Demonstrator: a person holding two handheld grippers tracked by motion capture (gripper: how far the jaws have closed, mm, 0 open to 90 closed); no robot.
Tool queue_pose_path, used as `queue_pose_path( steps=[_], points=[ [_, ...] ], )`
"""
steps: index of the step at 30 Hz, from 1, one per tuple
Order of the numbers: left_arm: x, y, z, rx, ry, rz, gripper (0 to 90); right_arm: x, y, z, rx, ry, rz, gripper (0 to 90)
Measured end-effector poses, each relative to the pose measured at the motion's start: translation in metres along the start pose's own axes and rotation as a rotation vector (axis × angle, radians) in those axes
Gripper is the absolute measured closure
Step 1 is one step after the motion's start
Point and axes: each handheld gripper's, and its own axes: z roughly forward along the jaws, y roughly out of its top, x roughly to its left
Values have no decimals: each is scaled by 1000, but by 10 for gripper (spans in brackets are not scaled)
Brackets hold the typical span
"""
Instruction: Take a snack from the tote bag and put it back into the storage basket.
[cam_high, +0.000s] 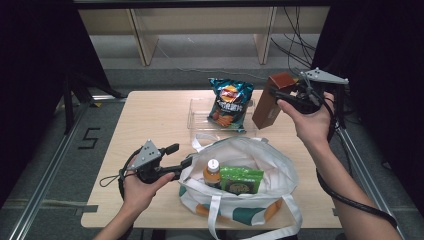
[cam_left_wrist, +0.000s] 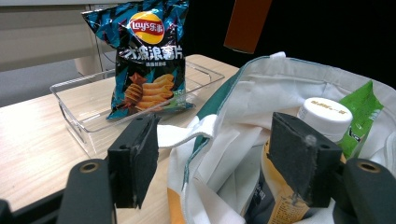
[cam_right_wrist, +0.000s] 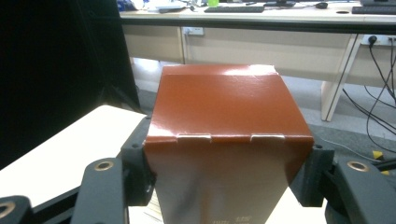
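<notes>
At the near edge of the table (cam_high: 150, 120), a white canvas tote bag (cam_high: 260, 165) sags open, its soft rim straddled by the left claw (cam_high: 182, 156), whose jaws stand spread, one pad outside the cloth and one inside, neither pressing. Inside the bag, an orange drink bottle (cam_high: 212, 173) with a white cap stands beside a green packet (cam_high: 241, 180). The limp fabric will likely fold wherever it is pinched, so the hemmed rim looks the surest hold. Just beyond the bag, a blue chip bag (cam_high: 230, 102) leans upright in a clear plastic tray (cam_high: 197, 116). Farther back and to the right of the bag, the right claw (cam_high: 280, 95) pinches a brown carton (cam_high: 270, 100) by its two narrow sides near the top flap, holding it tilted in the air above the table's far right corner. The carton appears stiff but thin-walled and glossy: probably light, apt to slip or dent under a hard squeeze, best held flat across its sides.
</notes>
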Motion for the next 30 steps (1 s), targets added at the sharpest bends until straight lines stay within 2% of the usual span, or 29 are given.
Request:
queue_pose_path(
  steps=[3, 4, 6, 7, 9, 12, 16, 17, 22, 23, 25, 26, 29, 30],
  points=[
    [0, 0, 0, 0, 0, 1, 326, 0, 0, 4, 0, -13, -7, 388],
    [0, 0, 0, 0, -2, 1, 326, 2, 0, 5, 1, -23, 7, 388],
    [-1, 0, 0, -7, -15, 3, 322, 2, 1, 8, 1, -35, 1, 388],
    [-1, 0, 1, -14, -20, 4, 321, 4, 1, 9, 0, -39, 17, 388],
    [-2, 0, 1, -14, -21, 2, 322, 3, 1, 12, -5, -39, 6, 388],
    [-1, 0, 0, -10, -14, 5, 323, 7, 1, 16, 4, -56, 28, 387],
    [-1, 0, -1, -10, -10, 2, 323, 10, 0, 23, 1, -58, 19, 388],
    [0, 0, -1, -10, -9, 2, 322, 11, 0, 24, 3, -61, 1, 387],
    [0, 0, -2, -9, -6, 5, 323, 16, -1, 29, 9, -68, 17, 387],
    [0, 0, -2, -10, -5, 7, 323, 15, -1, 31, 7, -63, 1, 387],
    [0, 0, -2, -9, -5, 7, 323, 16, -1, 31, 9, -68, 24, 387],
    [-1, 0, -2, -9, -5, 6, 323, 15, -1, 32, 5, -67, 8, 387],
    [-1, 0, -1, -8, -6, 8, 323, 15, 0, 35, 4, -72, 12, 387],
    [-1, 0, -1, -8, -5, 9, 323, 16, -1, 36, 6, -79, 26, 387]
  ],
)
